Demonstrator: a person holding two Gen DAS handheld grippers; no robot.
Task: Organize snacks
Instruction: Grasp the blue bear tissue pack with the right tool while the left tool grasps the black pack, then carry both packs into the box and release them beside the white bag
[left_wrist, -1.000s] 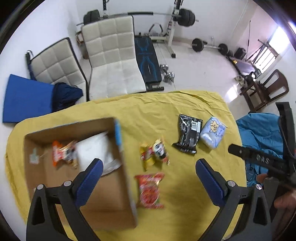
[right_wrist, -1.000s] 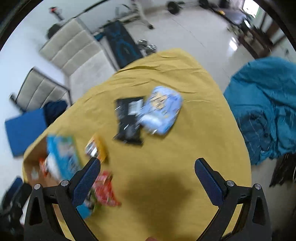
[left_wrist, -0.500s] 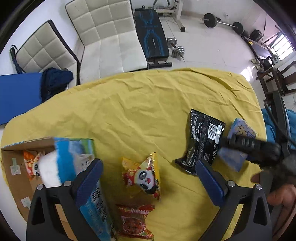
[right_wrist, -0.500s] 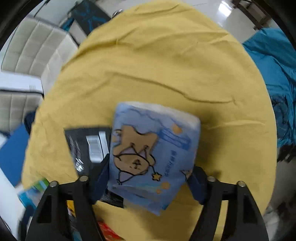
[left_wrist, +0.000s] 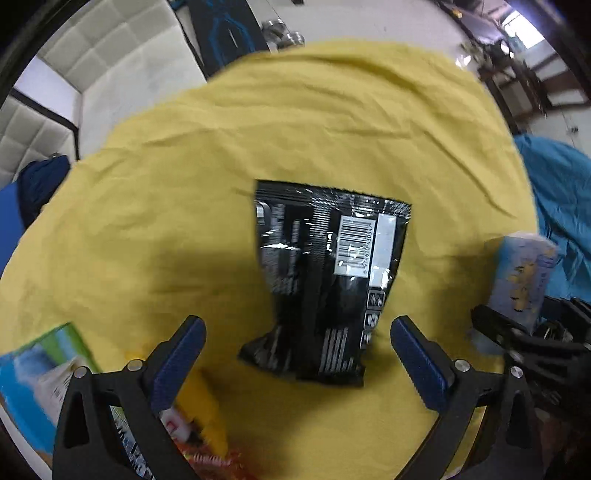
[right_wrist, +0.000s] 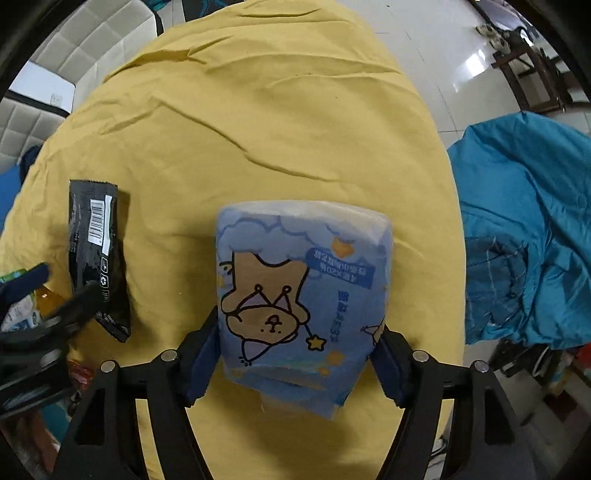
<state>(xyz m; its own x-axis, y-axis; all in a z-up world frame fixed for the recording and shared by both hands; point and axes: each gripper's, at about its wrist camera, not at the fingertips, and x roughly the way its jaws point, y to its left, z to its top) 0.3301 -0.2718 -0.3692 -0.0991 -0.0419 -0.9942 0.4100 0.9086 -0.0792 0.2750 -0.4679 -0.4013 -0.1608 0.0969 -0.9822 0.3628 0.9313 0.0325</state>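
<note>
The right gripper (right_wrist: 295, 354) has its jaws closed on a soft, puffy blue pack (right_wrist: 303, 295), glossy plastic printed with a cartoon bear, clouds and stars; both blue pads press into its sides. It hangs over the desk (right_wrist: 258, 129), which is round and draped in a wrinkled yellow cloth. At about 9 o'clock from it lies a flat black pouch (right_wrist: 98, 254), shiny foil with a white barcode label, crimped at its ends.

The left gripper (left_wrist: 295, 354) hovers pointing down over that same pouch (left_wrist: 325, 280), jaws wide open and holding nothing, the pouch's lower end lying between the blue ribbed pads without touching them. At 7 o'clock a blue and green carton (left_wrist: 40, 380) shows at the frame edge, with a blurred yellow and red packet (left_wrist: 199, 424) beside it.

Beyond the desk, at 11 o'clock, stand quilted cream chairs (left_wrist: 103, 62) on a pale glossy tiled floor (right_wrist: 443, 48). At 3 o'clock a crumpled teal cloth (right_wrist: 524, 229) is heaped up.
</note>
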